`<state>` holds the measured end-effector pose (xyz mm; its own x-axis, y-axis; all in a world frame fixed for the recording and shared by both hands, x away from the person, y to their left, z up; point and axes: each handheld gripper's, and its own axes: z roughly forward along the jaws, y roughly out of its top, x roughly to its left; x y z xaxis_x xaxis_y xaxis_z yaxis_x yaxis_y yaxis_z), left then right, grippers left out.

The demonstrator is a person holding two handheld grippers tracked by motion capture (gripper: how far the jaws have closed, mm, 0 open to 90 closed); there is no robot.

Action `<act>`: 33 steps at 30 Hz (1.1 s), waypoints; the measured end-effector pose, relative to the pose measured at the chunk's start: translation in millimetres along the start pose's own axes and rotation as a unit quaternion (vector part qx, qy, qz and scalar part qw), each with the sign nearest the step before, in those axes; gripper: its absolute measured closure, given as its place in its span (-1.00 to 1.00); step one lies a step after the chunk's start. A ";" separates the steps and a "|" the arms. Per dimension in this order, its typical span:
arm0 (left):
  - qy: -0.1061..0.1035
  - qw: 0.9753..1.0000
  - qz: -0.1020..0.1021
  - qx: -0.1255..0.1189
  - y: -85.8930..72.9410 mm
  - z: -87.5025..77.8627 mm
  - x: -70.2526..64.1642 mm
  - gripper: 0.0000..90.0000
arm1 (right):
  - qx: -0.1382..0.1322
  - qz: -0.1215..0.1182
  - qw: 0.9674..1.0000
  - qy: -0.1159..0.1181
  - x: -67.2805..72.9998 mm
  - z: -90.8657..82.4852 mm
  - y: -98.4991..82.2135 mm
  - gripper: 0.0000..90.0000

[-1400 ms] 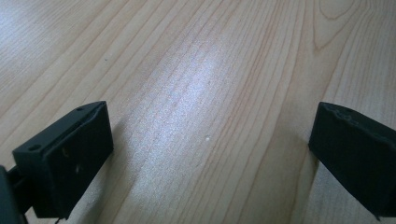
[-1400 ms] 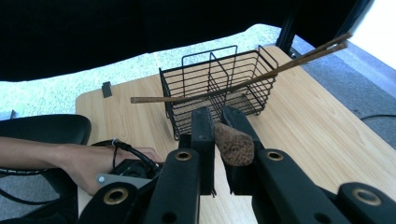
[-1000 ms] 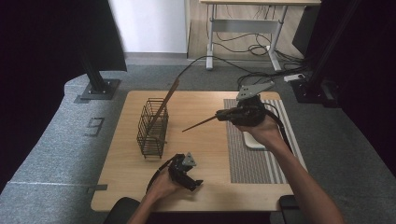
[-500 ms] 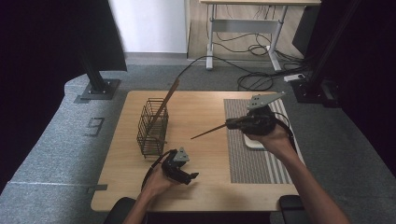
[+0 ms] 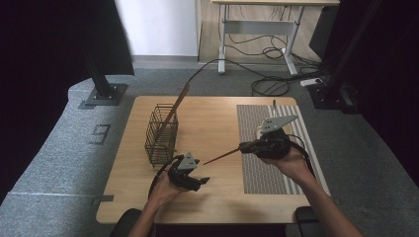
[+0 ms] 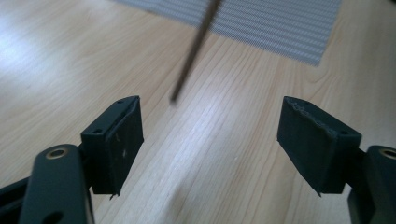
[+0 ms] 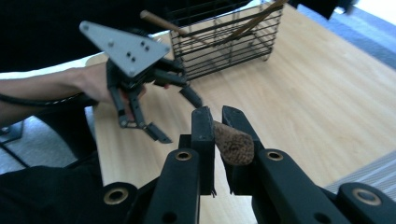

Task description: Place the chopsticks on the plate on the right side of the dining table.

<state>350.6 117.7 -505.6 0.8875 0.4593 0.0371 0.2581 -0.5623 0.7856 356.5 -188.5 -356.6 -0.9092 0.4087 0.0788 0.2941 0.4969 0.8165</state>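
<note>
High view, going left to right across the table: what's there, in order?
Wire basket → left gripper, open → stick → right gripper, shut on the stick → striped mat.

No legible text or labels

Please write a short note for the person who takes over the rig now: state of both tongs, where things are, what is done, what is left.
Right tongs: shut on a stick, tip toward the left tongs.
Left tongs: open, empty, above the table; stick tip hangs ahead of them.
Basket: upright at table's left, with another stick leaning in it.
Done: one stick in the basket.
Left, probably: pass the held stick over or put it in the basket.
</note>
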 end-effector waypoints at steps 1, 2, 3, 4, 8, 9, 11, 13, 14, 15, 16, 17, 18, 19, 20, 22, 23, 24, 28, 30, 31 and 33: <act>-0.002 1.000 0.002 -0.003 0.9 -0.5 -0.2 -0.46 | 0.002 -0.001 1.000 0.003 1.5 2.0 -1.3 0.83; -0.007 1.000 0.003 -0.007 1.7 -0.9 -0.6 -0.43 | 0.003 -0.002 1.000 0.007 3.1 4.1 -2.5 0.83; -0.011 1.000 0.006 -0.012 2.7 -1.2 -1.2 -0.39 | 0.005 -0.003 1.000 0.011 4.5 6.3 -3.5 0.83; -0.016 1.000 0.008 -0.017 3.9 -1.5 -2.1 -0.36 | 0.006 -0.003 1.000 0.014 5.9 8.3 -4.3 0.83; -0.031 0.999 0.022 -0.032 8.8 -1.8 -6.6 -0.17 | 0.012 -0.003 1.000 0.029 10.7 16.6 -6.7 0.83; -0.035 0.998 0.024 -0.035 9.9 -1.9 -7.4 -0.10 | 0.014 -0.002 0.999 0.032 11.7 18.5 -7.2 0.83; -0.041 0.998 0.028 -0.043 11.5 -2.1 -9.5 0.02 | 0.015 -0.001 0.999 0.041 12.8 22.2 -8.1 0.83; -0.047 0.997 0.034 -0.050 12.5 -2.3 -11.3 0.15 | 0.016 0.000 0.999 0.046 13.9 25.2 -8.5 0.83; -0.049 0.997 0.035 -0.055 12.9 -2.3 -12.2 0.21 | 0.016 0.000 0.999 0.049 14.2 26.2 -8.6 0.83; -0.051 0.996 0.038 -0.057 13.3 -2.5 -12.5 0.27 | 0.016 0.002 0.999 0.052 14.6 27.2 -8.6 0.83; -0.053 0.996 0.038 -0.062 13.5 -2.6 -13.1 0.33 | 0.016 0.003 0.998 0.054 14.8 28.0 -8.7 0.83; -0.054 0.995 0.041 -0.066 13.6 -3.0 -13.5 0.39 | 0.017 0.003 0.998 0.055 15.0 28.7 -8.8 0.83; -0.056 0.995 0.043 -0.070 13.8 -3.5 -13.9 0.44 | 0.017 0.004 0.998 0.057 15.0 29.2 -9.0 0.83; -0.059 0.995 0.044 -0.075 14.0 -3.9 -14.2 0.48 | 0.016 0.006 0.998 0.060 14.9 29.5 -9.2 0.83; -0.062 0.994 0.045 -0.079 14.3 -4.3 -14.7 0.53 | 0.015 0.006 0.998 0.062 14.7 29.9 -9.4 0.83; -0.066 0.993 0.050 -0.086 14.7 -5.3 -15.9 0.61 | 0.016 0.007 0.998 0.063 14.5 30.5 -9.8 0.83; -0.068 0.992 0.054 -0.089 14.8 -5.7 -16.6 0.66 | 0.015 0.008 0.998 0.064 14.4 30.6 -9.9 0.83; -0.067 0.992 0.060 -0.093 14.9 -6.2 -17.4 0.71 | 0.015 0.009 0.998 0.065 14.3 30.7 -10.1 0.83; -0.071 0.989 0.078 -0.100 15.0 -7.9 -19.1 0.83 | 0.009 0.013 0.997 0.070 14.0 29.9 -9.8 0.83; -0.076 0.988 0.084 -0.102 15.4 -8.5 -20.0 0.85 | 0.005 0.016 0.997 0.073 13.1 29.1 -9.6 0.82; -0.079 0.988 0.087 -0.104 15.6 -8.4 -20.6 0.86 | 0.003 0.017 0.997 0.073 12.9 28.8 -9.4 0.80; -0.087 0.987 0.086 -0.106 15.9 -7.8 -21.0 0.88 | 0.001 0.017 0.997 0.069 12.3 28.3 -8.8 0.77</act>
<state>333.1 104.5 -489.2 0.9679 0.2351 0.0891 0.0288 -0.4558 0.8896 351.0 -166.2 -379.0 -0.9305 0.3161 0.1851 0.3262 0.4852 0.8113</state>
